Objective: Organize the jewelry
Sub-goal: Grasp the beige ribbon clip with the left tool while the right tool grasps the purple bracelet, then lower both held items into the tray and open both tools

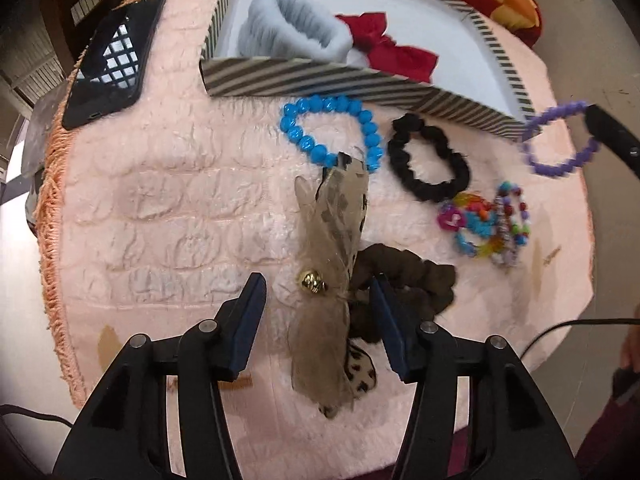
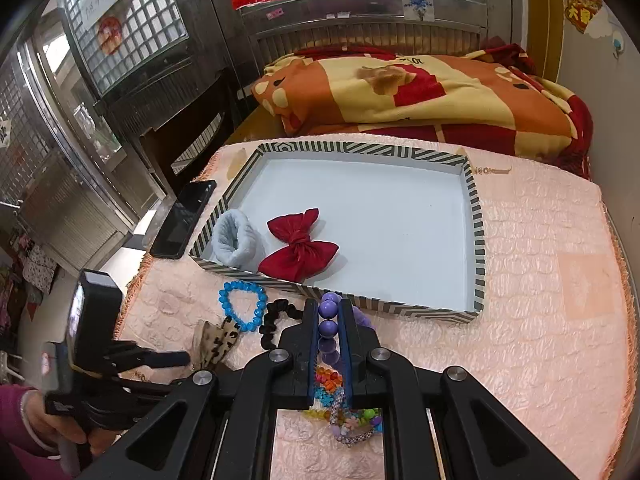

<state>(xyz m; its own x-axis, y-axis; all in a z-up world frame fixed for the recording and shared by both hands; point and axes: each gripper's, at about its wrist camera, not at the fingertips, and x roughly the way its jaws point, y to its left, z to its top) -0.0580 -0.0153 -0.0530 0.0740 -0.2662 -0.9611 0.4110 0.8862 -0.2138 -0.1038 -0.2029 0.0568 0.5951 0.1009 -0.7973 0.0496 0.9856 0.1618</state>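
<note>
Right claw (image 2: 329, 322): pressed together on the purple bead bracelet (image 2: 329, 309), two beads showing between its blue pads; the loop hangs clear of the pink mat (image 2: 520, 280) at about 2 o'clock from the left claw.
Left claw (image 1: 318, 300): spread wide, low over the tan gauze bow (image 1: 324, 280) with its gold bead, the brown scrunchie (image 1: 404, 276) touching its right pad; nothing pinched yet.
Striped tray (image 2: 478, 240): at 12 o'clock on the bench, holding the grey fluffy band (image 2: 236, 244) and the red bow (image 2: 300, 246); most of its floor is bare.
Waiting on the mat: blue bead bracelet (image 1: 328, 132), black scrunchie (image 1: 430, 160), and the multicoloured bead bunch (image 1: 486, 224), all just short of the tray's near wall.
Doing it well, I'd say: lift the purple loop over the near wall before letting go, and drop it on bare floor away from the red bow. Close the left claw across the bow's knot so the scrunchie isn't caught too.
Hard to make out: the purple loop is motion-blurred; whether the bow and leopard-print piece (image 1: 360, 372) are joined, I can't tell. A phone (image 1: 116, 60) lies at 10 o'clock.
</note>
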